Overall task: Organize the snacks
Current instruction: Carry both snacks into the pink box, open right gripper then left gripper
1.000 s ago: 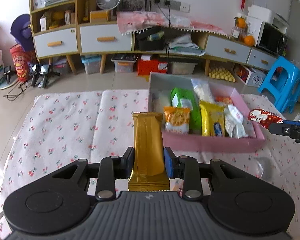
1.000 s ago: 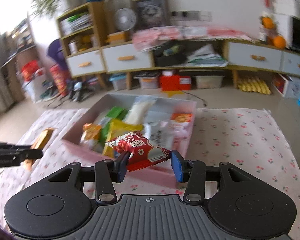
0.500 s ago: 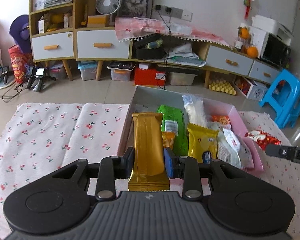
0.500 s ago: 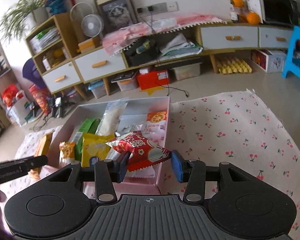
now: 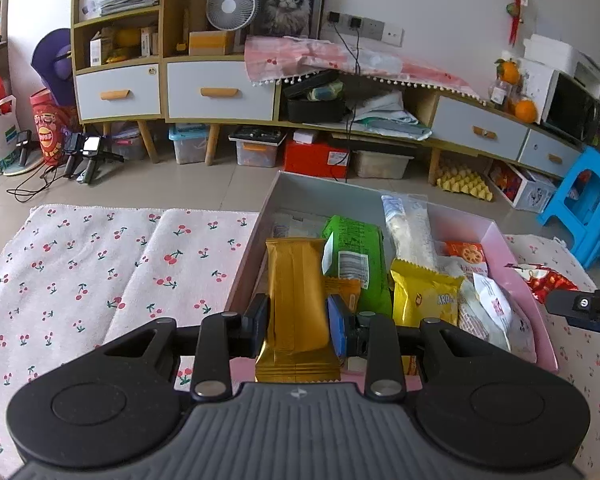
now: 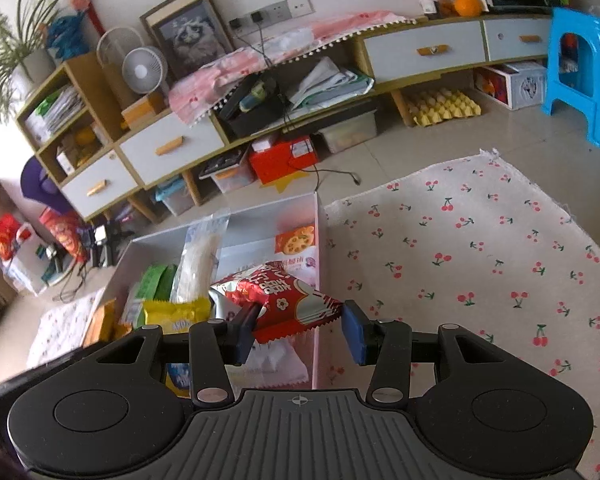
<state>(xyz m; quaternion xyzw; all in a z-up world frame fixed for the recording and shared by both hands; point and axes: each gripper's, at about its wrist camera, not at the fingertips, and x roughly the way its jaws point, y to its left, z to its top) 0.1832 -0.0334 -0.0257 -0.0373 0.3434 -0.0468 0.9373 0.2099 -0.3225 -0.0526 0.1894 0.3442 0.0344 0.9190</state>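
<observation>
My left gripper [image 5: 298,320] is shut on a gold snack bar [image 5: 296,292], which stands upright over the near left part of the pink box [image 5: 542,332]. Inside the box lie a green packet [image 5: 356,256], a yellow packet [image 5: 424,298] and several other snacks. My right gripper [image 6: 300,332] is shut on a red printed packet [image 6: 276,300], held above the right side of the box [image 6: 317,236]. In the left wrist view the right gripper [image 5: 580,306] and its red packet [image 5: 540,280] show just past the box's right rim.
The box sits on a white cloth with a cherry print [image 5: 100,272] [image 6: 480,264]. Beyond the cloth's far edge are tiled floor, low cabinets with drawers [image 5: 220,92], storage bins and a blue stool [image 5: 584,204].
Both grippers have come in toward the box. The gold bar now stands over the box's near left part. The right gripper has rolled, and the red packet hangs over the box's right side.
</observation>
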